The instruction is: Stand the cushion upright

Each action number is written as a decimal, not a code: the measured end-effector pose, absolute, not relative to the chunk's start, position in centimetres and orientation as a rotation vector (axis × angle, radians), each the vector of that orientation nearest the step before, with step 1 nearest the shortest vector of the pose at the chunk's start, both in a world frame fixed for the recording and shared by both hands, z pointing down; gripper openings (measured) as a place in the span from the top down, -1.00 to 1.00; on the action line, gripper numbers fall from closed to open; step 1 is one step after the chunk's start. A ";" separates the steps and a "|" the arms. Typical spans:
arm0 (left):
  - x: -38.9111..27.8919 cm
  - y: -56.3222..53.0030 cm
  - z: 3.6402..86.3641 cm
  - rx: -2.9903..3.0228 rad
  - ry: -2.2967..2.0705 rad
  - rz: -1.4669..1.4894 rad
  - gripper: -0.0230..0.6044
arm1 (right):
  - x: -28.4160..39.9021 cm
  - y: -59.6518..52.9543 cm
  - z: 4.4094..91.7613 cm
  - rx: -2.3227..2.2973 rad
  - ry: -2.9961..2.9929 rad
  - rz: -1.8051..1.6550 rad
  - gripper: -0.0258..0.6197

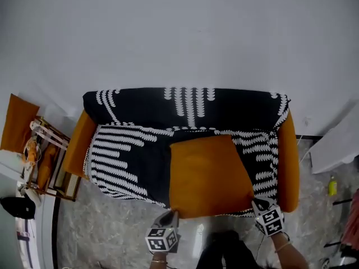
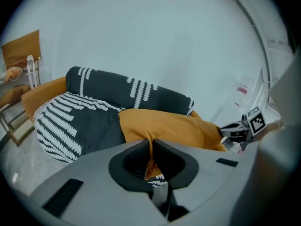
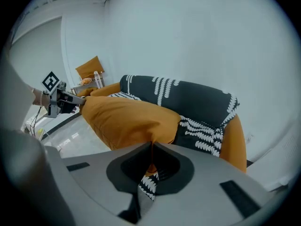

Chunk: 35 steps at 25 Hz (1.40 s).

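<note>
Cushion, plain orange, sits on the right half of a sofa seat, gripped at both near corners by a person using two hand-held grippers. The left gripper is clamped on the cushion's near left corner; its own view shows a fold of orange fabric pinched between the closed jaws. The right gripper bites the near right corner in the same way, jaws pressed together on a thin ridge of the cover. Each gripper carries a cube with square black-and-white markers, and a hand shows behind each at the bottom of the head view.

The cushion lies slanted, not upright: its near edge is held at the front of the seat, while its far edge reaches toward the backrest. Both gripper views look along its puffed top face.

The sofa has orange arms and is draped in a black throw patterned with rows of white leaf-like marks, which covers the backrest and the seat. A plain pale wall rises behind it. To the sofa's left stands a small rack, with a second orange cushion propped just beyond it. On the glossy marbled floor to the right of the sofa stands a small yellow bottle.
</note>
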<state>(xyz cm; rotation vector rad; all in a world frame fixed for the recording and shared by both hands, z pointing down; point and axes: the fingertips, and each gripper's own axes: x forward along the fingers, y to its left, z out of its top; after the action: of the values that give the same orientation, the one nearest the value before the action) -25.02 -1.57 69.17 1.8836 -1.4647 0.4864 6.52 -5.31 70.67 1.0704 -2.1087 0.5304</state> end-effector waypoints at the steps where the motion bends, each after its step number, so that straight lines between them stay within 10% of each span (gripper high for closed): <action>1: -25.1 -2.2 68.5 1.894 -1.466 0.477 0.78 | 6.5 -5.9 69.9 1.083 -2.116 0.521 0.86; 35: -25.1 -22.4 54.4 1.895 -1.734 0.366 0.78 | 6.7 -26.3 55.8 1.146 -2.353 0.397 0.86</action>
<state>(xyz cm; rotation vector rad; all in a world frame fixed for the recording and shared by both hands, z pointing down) -25.11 -22.37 54.44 1.8954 -1.7339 0.3655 6.74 -26.29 55.84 1.1458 -2.3530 0.3966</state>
